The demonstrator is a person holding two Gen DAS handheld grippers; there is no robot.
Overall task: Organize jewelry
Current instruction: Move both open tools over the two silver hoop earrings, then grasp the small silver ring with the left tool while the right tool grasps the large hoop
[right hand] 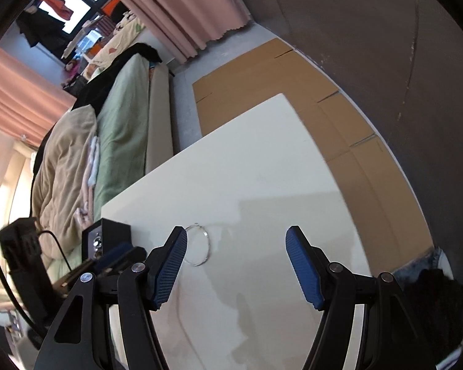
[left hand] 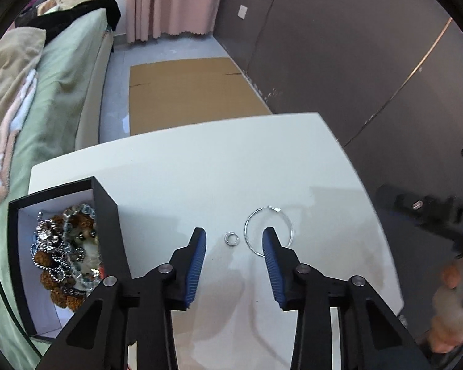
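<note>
A small silver ring (left hand: 231, 239) lies on the white table (left hand: 200, 166), between the tips of my open left gripper (left hand: 234, 236). A large thin silver hoop (left hand: 252, 220) lies just right of it, partly behind my right fingertip (left hand: 270, 246). A black box (left hand: 108, 212) with a white lining holds a pile of beaded and chain jewelry (left hand: 66, 246) at the table's left edge. In the right wrist view my right gripper (right hand: 236, 237) is open and empty above the table (right hand: 262, 160); the hoop (right hand: 209, 244) lies by its left fingertip, and the box (right hand: 108, 234) shows at the left.
A bed with green and beige bedding (left hand: 46, 98) runs along the table's left side. Flat cardboard (left hand: 188, 92) lies on the floor beyond the table. A dark wall (left hand: 355, 46) stands at the right. The other hand-held gripper (left hand: 432, 212) shows at the right edge.
</note>
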